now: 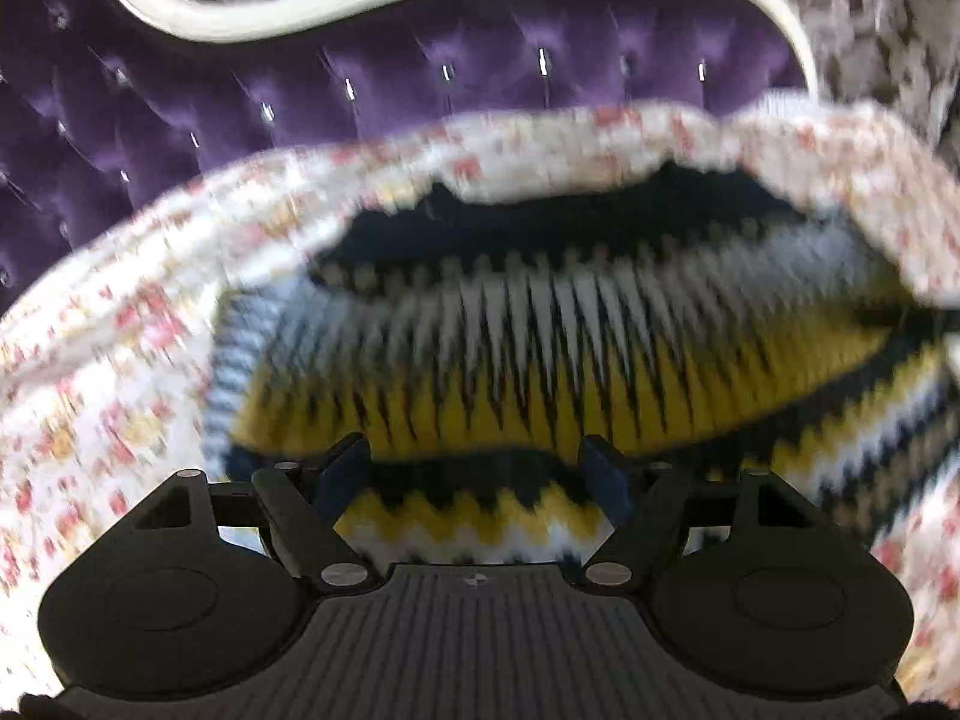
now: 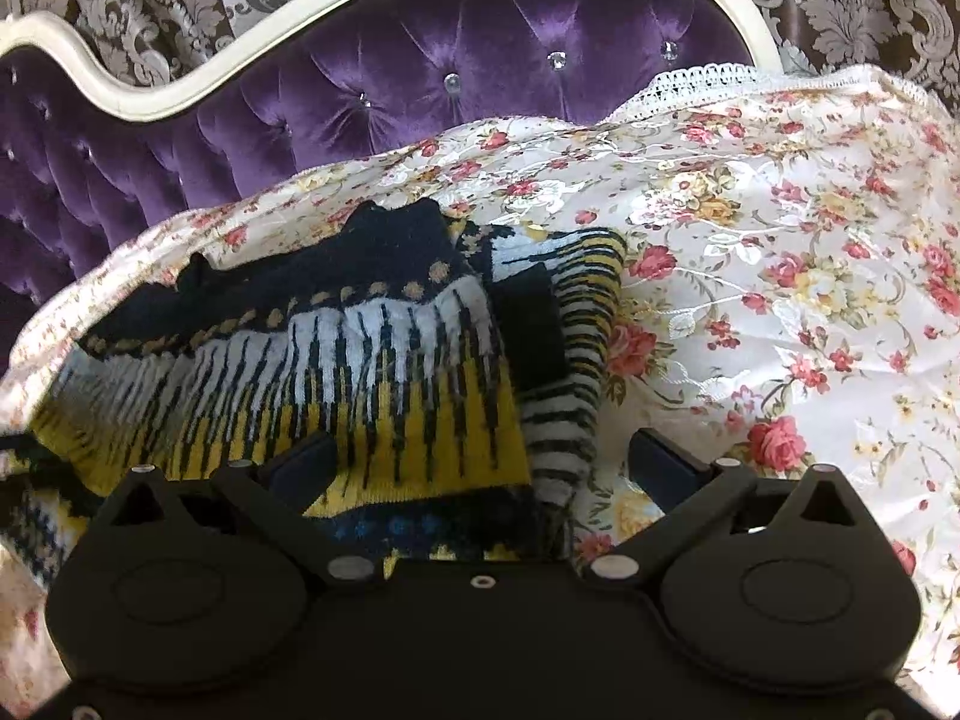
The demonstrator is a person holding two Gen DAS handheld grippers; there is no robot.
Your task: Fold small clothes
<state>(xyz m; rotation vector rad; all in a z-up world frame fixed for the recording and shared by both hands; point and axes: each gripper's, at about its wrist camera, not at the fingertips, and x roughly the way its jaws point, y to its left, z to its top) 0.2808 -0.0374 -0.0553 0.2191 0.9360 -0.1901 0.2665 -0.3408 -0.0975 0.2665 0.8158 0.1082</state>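
— Two grippers, both with jaws spread and nothing pinched. The knitted sweater [image 2: 384, 360] lies rumpled on the floral bedspread [image 2: 780, 276], below the purple tufted headboard [image 2: 420, 60].

— How will it handle?

— Soft and light, I'd judge, floppy, a bit stretchy. The left gripper [image 1: 474, 474] hovers over the zigzag hem; the right gripper [image 2: 480, 462] straddles its edge near the striped sleeve [image 2: 570, 372]. Pinching hem corners seems wisest.

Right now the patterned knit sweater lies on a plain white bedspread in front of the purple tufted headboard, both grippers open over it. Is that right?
Not quite: the bedspread is not plain white; the right wrist view shows it printed with red and yellow roses. The rest holds: the knit sweater lies on it before the purple tufted headboard, with the left gripper and right gripper open.
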